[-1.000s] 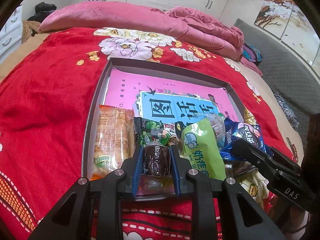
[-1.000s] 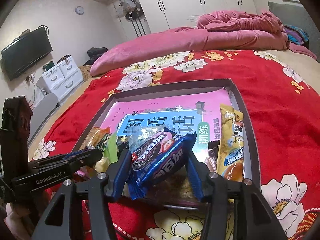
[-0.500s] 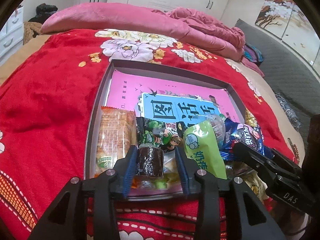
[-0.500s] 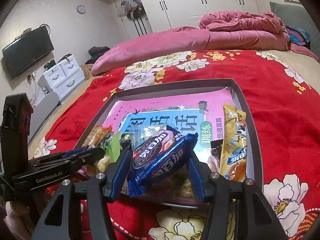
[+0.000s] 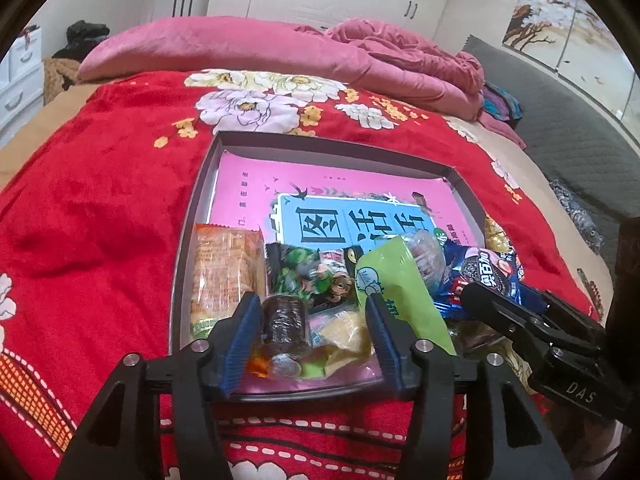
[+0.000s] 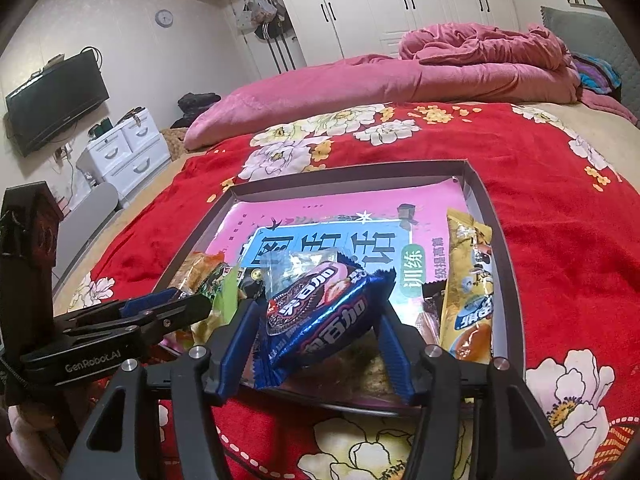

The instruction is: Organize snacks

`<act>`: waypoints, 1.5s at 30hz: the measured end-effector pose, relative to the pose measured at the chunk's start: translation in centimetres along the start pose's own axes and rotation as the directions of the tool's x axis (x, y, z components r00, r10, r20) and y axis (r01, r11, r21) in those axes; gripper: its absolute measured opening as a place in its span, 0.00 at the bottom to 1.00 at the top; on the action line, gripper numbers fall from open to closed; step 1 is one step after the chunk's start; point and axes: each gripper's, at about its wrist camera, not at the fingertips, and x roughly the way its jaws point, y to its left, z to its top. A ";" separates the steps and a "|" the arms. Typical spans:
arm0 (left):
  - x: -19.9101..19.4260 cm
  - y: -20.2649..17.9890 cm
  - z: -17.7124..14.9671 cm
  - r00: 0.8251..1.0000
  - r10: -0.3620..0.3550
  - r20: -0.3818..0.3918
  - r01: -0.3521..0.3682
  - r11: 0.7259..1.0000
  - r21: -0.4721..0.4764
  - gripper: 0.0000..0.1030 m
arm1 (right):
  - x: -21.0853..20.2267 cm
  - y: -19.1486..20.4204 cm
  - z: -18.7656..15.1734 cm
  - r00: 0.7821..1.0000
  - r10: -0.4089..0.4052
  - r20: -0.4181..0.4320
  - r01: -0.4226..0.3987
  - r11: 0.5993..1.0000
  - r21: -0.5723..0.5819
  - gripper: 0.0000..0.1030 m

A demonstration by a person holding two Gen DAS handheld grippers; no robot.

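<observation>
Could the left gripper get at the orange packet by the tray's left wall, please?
Probably yes: the left gripper is open, and the orange packet lies uncovered just left of it.
</observation>
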 end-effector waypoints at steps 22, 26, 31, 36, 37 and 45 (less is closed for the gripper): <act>-2.2 -0.2 0.1 0.997 0.015 0.081 -0.015 1.000 0.007 0.73 | -1.9 -0.8 0.3 0.995 -0.075 0.061 0.073 0.997 0.032 0.65; -2.9 -0.4 -0.1 0.995 0.016 0.095 -0.017 1.000 0.012 0.74 | -3.3 -0.1 0.4 0.985 -0.127 0.117 0.129 0.992 -0.006 0.70; -4.0 -0.7 -0.6 0.992 0.037 0.118 -0.040 0.999 0.019 0.76 | -5.3 1.1 0.1 0.970 -0.175 0.171 0.185 0.982 -0.047 0.78; -4.9 -0.8 -1.5 0.995 0.023 0.094 -0.023 1.000 0.003 0.76 | -6.2 1.5 -0.9 0.970 -0.192 0.152 0.203 0.978 -0.054 0.81; -5.0 -0.9 -1.7 0.996 0.018 0.088 -0.018 1.000 -0.003 0.76 | -6.4 1.5 -1.1 0.970 -0.197 0.144 0.205 0.978 -0.042 0.81; -5.9 -1.0 -3.7 1.000 -0.007 0.028 0.008 0.999 -0.044 0.76 | -8.2 0.0 -2.6 0.962 -0.251 0.109 0.247 0.968 0.049 0.91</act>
